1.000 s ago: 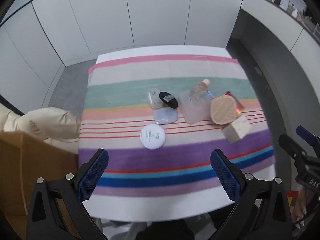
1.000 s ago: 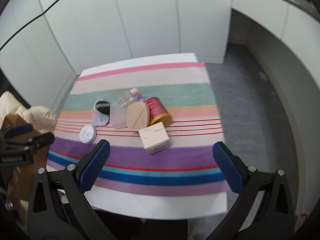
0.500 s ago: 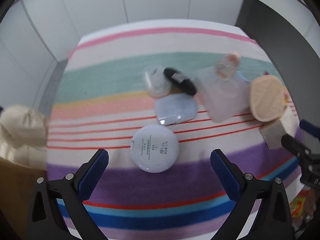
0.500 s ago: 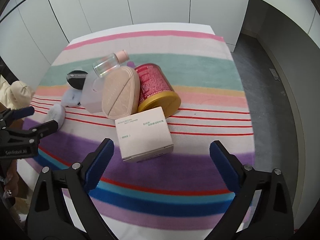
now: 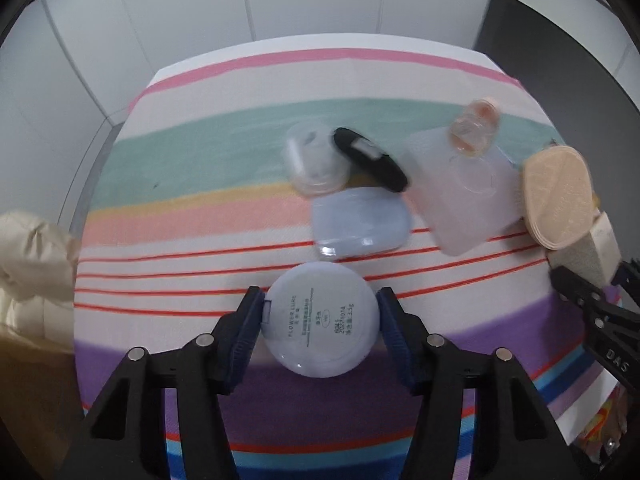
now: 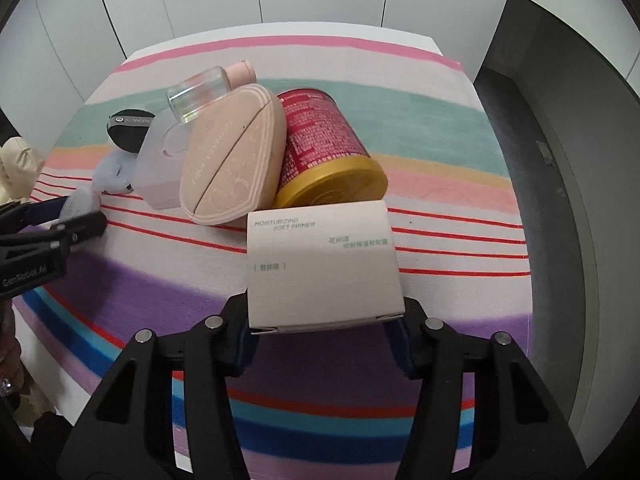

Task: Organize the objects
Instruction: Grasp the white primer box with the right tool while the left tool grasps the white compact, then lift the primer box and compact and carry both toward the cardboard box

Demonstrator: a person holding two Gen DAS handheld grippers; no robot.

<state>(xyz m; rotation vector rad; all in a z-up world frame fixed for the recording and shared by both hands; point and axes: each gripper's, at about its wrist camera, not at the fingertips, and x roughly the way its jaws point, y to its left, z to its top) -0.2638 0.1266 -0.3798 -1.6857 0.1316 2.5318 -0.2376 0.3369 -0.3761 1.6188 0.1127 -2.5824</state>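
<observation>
On the striped cloth (image 5: pixel 192 152) lies a round white compact (image 5: pixel 320 308). My left gripper (image 5: pixel 320 322) is closing on it, the blue pads touching its two sides. A pale pink primer box (image 6: pixel 320 264) sits between the closing jaws of my right gripper (image 6: pixel 324 320), whose pads meet its side walls. Behind the box lie a red and gold can (image 6: pixel 324 144), a peach oval case (image 6: pixel 232 160), a frosted box (image 5: pixel 452 188) and a glass bottle (image 5: pixel 474 128) with a pink cap. A pale blue compact (image 5: pixel 360 222), a black oval case (image 5: pixel 370 158) and a clear lid (image 5: pixel 314 160) lie behind the white compact.
A cream padded garment (image 5: pixel 32 260) and a brown carton (image 5: pixel 24 380) are off the table's left edge. White cabinet doors stand behind the table. Grey floor and a curved white counter lie to the right.
Both grippers came down to the cloth and their jaws narrowed from wide open. The left now holds the white compact, the right the pink box.
</observation>
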